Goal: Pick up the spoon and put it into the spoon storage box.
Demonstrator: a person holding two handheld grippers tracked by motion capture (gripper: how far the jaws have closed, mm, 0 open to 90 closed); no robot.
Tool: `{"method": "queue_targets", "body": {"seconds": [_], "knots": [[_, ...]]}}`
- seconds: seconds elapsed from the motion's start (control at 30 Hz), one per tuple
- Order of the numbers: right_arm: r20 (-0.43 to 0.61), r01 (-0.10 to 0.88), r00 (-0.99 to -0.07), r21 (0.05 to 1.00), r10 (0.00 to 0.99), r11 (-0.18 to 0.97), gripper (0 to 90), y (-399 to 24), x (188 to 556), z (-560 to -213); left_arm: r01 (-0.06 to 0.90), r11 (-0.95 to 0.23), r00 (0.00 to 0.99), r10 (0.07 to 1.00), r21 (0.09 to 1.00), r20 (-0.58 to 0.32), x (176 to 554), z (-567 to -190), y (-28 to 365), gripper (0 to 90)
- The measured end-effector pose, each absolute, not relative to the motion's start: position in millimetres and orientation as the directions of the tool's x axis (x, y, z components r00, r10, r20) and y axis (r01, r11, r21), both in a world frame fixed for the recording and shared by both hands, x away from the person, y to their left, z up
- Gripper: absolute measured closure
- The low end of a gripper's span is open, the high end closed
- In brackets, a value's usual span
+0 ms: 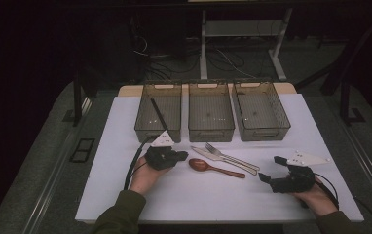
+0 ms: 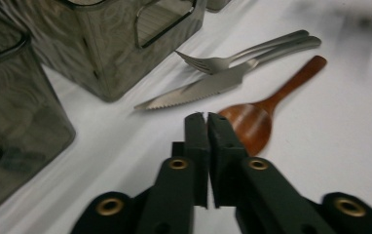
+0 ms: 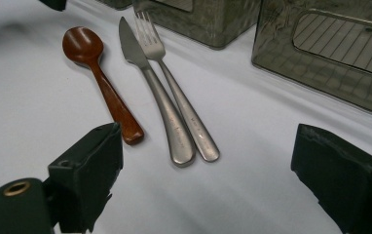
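The left gripper [image 2: 207, 117], low centre of its own view, is closed on nothing, its tips just beside the brown wooden spoon [image 2: 252, 122]. The right gripper [image 3: 203, 180] is held wide apart, lower frame, near a steel knife [image 3: 155, 92] and fork [image 3: 174, 87].

Three grey bins [image 1: 211, 119] stand side by side across the far part of the white desk [image 1: 208, 195], with only narrow gaps between them. In front of them the wooden spoon [image 1: 215, 167], knife [image 1: 223, 161] and fork [image 1: 230, 157] lie close together. The near desk surface between both tongs is free.
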State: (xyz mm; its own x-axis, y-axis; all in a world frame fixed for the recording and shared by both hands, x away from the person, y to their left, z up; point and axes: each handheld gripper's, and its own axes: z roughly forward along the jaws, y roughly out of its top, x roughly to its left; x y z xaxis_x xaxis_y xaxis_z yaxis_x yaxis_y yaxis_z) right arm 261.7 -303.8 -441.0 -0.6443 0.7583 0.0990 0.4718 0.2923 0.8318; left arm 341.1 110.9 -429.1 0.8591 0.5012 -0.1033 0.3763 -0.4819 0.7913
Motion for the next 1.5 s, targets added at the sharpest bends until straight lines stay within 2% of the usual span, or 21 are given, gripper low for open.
{"method": "queue_targets", "body": {"seconds": [0.23,0.57,0.7,1.0,1.3,1.43,1.5], "knots": [[0.096,0.469,-0.645,0.833,0.758,0.293,11.0,-304.1,261.6,-441.1,0.393,-0.495,0.859,0.499,0.774,-0.117,360.1,-435.3,91.1,88.6],[0.093,0.467,-0.647,0.833,0.757,0.297,11.1,-304.0,261.7,-441.2,0.383,-0.545,0.880,0.461,0.746,-0.115,368.0,-445.6,65.4,88.7],[0.094,0.467,-0.648,0.833,0.756,0.296,11.1,-304.2,261.7,-441.1,0.377,-0.572,0.883,0.460,0.729,-0.096,367.2,-446.9,64.3,88.6],[0.094,0.465,-0.647,0.835,0.757,0.294,11.1,-305.3,261.3,-440.2,0.385,-0.602,0.891,0.440,0.700,-0.112,362.1,-444.3,69.3,88.7],[0.094,0.464,-0.645,0.837,0.759,0.290,11.1,-306.2,261.4,-439.8,0.379,-0.600,0.894,0.433,0.704,-0.113,354.6,-440.3,77.4,88.5],[0.092,0.462,-0.646,0.838,0.758,0.292,11.1,-306.1,261.0,-439.7,0.391,-0.579,0.889,0.439,0.716,-0.131,351.4,-437.2,78.1,78.1],[0.094,0.464,-0.644,0.837,0.759,0.290,11.1,-306.3,261.3,-439.8,0.397,-0.570,0.888,0.436,0.719,-0.145,348.8,-436.0,77.2,68.4]]}}
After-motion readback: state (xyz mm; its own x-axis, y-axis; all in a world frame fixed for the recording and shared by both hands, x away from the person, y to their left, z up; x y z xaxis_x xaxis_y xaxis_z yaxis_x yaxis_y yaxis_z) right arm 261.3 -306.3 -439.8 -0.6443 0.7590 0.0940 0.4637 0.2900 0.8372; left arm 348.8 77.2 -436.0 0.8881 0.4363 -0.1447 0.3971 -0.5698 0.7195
